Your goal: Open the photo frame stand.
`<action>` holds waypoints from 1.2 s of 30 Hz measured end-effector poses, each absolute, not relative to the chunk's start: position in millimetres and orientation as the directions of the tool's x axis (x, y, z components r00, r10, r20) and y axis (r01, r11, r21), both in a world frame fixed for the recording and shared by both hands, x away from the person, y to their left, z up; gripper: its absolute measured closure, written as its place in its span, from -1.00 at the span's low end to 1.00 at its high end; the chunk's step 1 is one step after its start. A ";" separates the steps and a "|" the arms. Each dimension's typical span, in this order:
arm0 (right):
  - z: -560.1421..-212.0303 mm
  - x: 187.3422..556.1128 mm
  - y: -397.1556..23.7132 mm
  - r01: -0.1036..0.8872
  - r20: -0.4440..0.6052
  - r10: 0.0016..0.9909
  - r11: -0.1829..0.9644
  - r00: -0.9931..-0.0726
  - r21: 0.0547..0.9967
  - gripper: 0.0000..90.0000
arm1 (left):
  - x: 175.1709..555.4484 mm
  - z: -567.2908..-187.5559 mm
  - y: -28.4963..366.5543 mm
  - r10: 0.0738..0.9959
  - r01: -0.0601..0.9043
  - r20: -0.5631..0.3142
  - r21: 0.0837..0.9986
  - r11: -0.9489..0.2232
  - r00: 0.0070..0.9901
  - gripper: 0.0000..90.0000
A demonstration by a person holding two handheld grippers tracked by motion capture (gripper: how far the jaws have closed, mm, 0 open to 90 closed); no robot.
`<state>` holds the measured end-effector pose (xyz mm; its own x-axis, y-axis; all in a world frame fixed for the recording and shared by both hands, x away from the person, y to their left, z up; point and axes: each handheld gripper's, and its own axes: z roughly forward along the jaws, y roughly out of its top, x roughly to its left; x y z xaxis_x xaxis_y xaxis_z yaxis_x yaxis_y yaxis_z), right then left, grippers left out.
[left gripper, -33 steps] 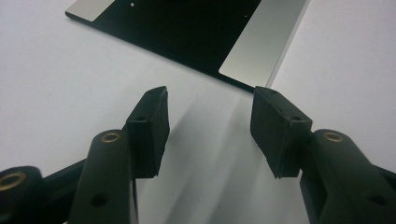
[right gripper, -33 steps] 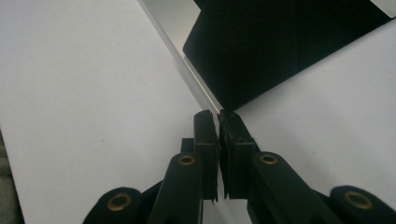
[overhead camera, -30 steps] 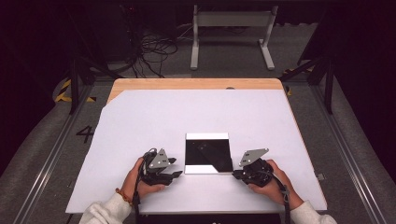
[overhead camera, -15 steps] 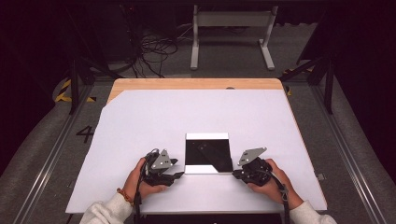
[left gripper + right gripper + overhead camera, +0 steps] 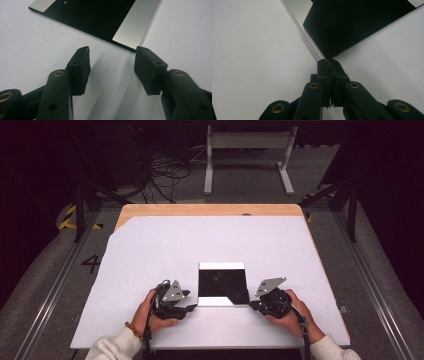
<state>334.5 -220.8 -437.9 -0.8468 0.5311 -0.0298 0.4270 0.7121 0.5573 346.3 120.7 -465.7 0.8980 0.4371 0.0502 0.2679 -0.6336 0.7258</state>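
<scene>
A flat black sheet (image 5: 222,284) with silver strips on two edges lies on the white table (image 5: 150,250), near the table's front edge and about in its middle. The right hand-held gripper (image 5: 329,62) is at the sheet's front right corner; its jaws are pressed together and pinch the tip of a folded black corner of the sheet. The left hand-held gripper (image 5: 112,66) rests on the table just beside the sheet's front left corner. Its jaws stand about half apart, with bare table between them, and do not touch the sheet.
</scene>
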 end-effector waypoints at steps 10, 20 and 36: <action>-437.6 334.1 -221.4 0.424 -0.031 0.537 0.699 -0.843 0.576 0.97 | 346.2 -465.6 121.3 0.435 0.266 0.051 0.724 -0.636 0.899 0.04; -433.5 331.2 -222.4 0.401 -0.056 0.539 0.689 -0.841 0.604 0.96 | 345.3 -465.3 121.3 0.439 0.271 0.048 0.724 -0.634 0.897 0.03; -420.2 325.9 -223.9 0.321 -0.106 0.545 0.627 -0.832 0.710 0.95 | 345.8 -465.5 120.9 0.435 0.267 0.052 0.723 -0.637 0.899 0.03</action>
<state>325.9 -223.9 -420.2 -0.8316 0.5451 -0.1060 0.3206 0.6271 0.7099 345.8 120.9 -465.5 0.8990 0.4349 0.0515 0.2667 -0.6371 0.7232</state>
